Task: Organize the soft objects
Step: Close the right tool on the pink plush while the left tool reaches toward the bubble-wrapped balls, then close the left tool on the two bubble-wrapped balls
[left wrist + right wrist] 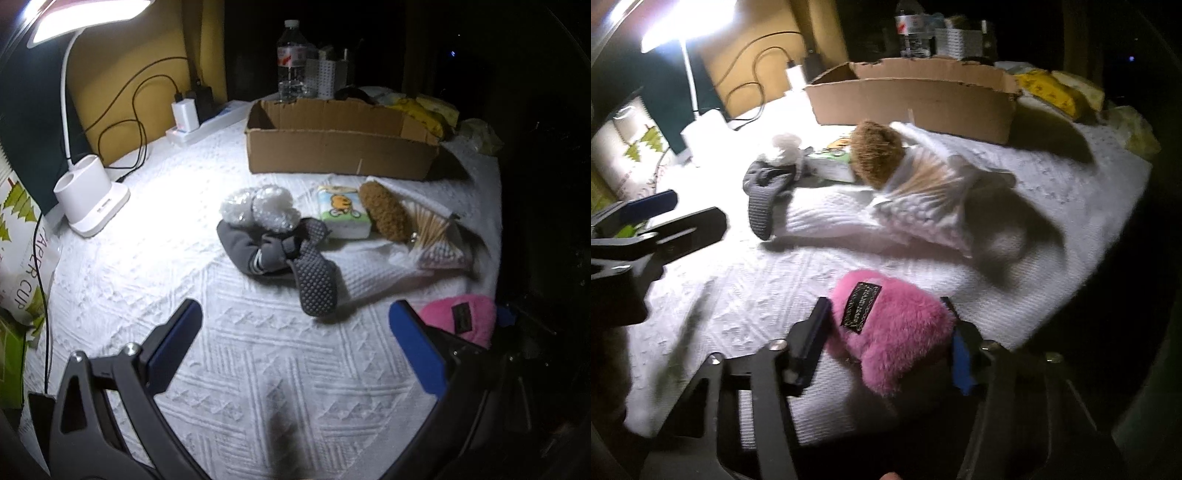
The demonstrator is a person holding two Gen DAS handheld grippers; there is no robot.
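Your right hand-held gripper (pixel 886 332) pinches the pink plush (pixel 894 328); the cardboard box (pixel 912 101) lies straight ahead, toward the worktop's far edge. Your left hand-held gripper (pixel 295 325) hangs spread.

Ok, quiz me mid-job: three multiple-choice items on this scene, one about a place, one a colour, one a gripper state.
1. Where is the cardboard box?
A. behind the soft items
B. on the floor
C. under the lamp

2. What colour is the plush in the right gripper?
A. grey
B. pink
C. brown

3. The left gripper is:
A. open, holding nothing
B. shut on a sock
C. shut on the box

Answers: 1 A, it stands beyond the grey socks; 2 B, pink fur between the fingers; 3 A, fingers spread over bare cloth.
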